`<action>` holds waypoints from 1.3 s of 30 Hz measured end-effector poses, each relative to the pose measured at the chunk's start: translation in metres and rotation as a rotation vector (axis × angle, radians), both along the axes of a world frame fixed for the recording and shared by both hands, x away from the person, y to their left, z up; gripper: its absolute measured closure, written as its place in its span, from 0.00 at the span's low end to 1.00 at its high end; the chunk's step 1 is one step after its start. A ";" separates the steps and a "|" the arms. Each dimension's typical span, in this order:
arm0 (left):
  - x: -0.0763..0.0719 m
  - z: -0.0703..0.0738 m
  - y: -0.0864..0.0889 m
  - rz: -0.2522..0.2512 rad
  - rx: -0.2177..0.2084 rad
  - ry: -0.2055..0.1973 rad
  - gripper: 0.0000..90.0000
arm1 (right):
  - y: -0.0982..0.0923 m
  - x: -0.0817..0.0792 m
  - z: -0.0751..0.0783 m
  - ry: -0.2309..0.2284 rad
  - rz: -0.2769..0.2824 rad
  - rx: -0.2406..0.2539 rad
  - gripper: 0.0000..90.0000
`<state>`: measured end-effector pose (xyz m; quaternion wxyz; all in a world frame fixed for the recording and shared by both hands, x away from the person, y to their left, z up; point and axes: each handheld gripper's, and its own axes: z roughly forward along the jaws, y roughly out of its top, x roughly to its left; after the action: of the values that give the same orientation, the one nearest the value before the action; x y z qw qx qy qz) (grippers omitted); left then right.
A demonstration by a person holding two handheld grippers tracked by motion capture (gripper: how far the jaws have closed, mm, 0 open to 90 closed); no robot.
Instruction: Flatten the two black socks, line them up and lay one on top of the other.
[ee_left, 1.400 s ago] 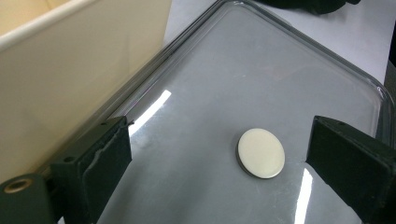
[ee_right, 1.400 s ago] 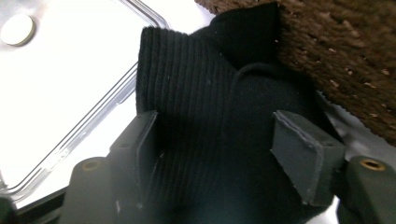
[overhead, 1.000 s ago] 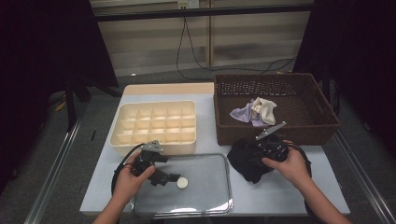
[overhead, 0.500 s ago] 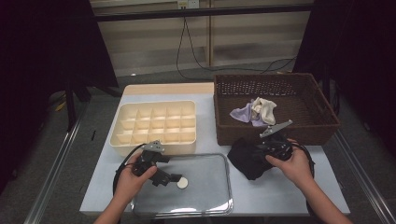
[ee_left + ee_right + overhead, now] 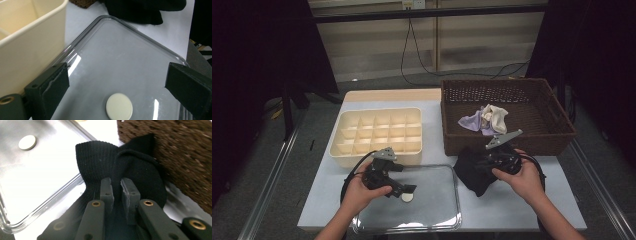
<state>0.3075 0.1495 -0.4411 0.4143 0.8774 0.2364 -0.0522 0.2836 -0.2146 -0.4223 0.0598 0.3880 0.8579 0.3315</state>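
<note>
A black sock (image 5: 469, 172) lies bunched on the table just in front of the brown wicker basket (image 5: 557, 127). My right gripper (image 5: 116, 182) has just closed its jaws, and they now pinch a fold of the black sock (image 5: 100, 157). In the high view the right gripper (image 5: 484, 164) sits at the sock's right side. My left gripper (image 5: 116, 72) is open above a clear plastic tray (image 5: 120, 45), with a white round disc (image 5: 119, 109) on the tray between its jaws. The left gripper (image 5: 408, 190) hovers over the tray's left half.
A cream compartment box (image 5: 377, 132) stands behind the clear tray (image 5: 437, 215), close to the left gripper. The basket holds a purple sock (image 5: 471, 121) and a cream sock (image 5: 495, 116). Table edges lie close at front, left and right.
The right gripper's jaws closed on the black sock and it rose a little with the fold. The left gripper slid slightly right over the tray.
</note>
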 end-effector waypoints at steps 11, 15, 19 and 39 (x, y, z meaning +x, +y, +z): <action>-0.001 -0.002 -0.045 -0.073 0.033 -0.050 0.15 | 0.023 -0.005 -0.003 -0.021 0.071 0.017 0.90; 0.000 -0.002 -0.057 -0.117 0.026 -0.079 0.28 | 0.027 -0.007 -0.007 -0.010 0.088 0.017 0.90; 0.000 -0.004 -0.068 -0.129 -0.006 -0.058 0.33 | 0.034 -0.006 -0.010 -0.007 0.108 0.011 0.90; 0.008 -0.010 -0.077 -0.161 0.108 0.014 0.97 | 0.051 -0.010 -0.014 -0.012 0.184 0.005 0.88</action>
<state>0.3158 0.0727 -0.4507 0.3594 0.9142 0.1702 -0.0787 0.2739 -0.1632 -0.4365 0.0333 0.3058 0.8887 0.3401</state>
